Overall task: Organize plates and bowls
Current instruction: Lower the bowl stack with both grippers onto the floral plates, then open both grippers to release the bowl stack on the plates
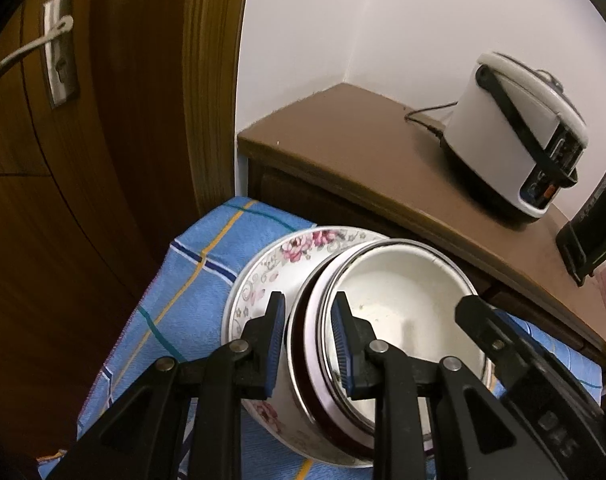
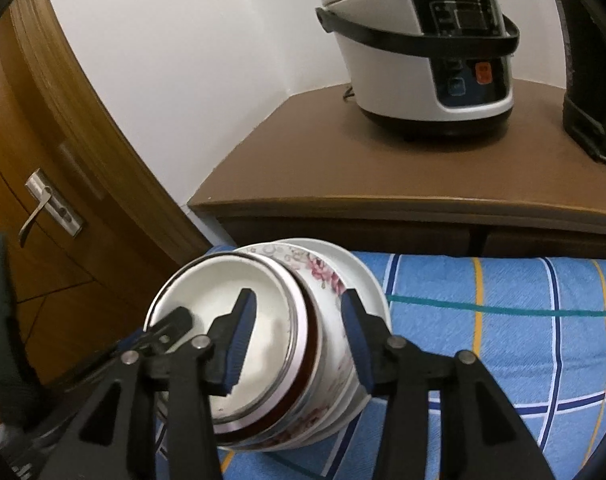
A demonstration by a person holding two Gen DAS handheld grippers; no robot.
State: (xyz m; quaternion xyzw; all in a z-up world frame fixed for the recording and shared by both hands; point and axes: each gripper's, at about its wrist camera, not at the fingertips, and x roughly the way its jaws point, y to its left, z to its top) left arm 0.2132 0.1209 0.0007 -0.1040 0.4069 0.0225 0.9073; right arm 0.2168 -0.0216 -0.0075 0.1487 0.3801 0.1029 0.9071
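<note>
A stack of nested bowls sits on a floral plate (image 1: 271,264) on the blue checked cloth (image 1: 207,264). A white bowl (image 1: 403,300) with a metal rim is innermost, inside a dark red bowl and a floral bowl (image 2: 327,276). My left gripper (image 1: 309,316) is shut on the stack's near rim, one pad outside and one inside. My right gripper (image 2: 299,308) straddles the opposite rim: one pad hangs inside the white bowl (image 2: 223,284) clear of its wall, the other is by the floral wall. It is open.
A white rice cooker (image 2: 419,48) and a black appliance (image 2: 591,80) stand on the brown cabinet (image 2: 343,160) behind the cloth. A wooden door with a metal handle (image 1: 59,52) is to the left. More blue cloth (image 2: 503,340) stretches to the right of the stack.
</note>
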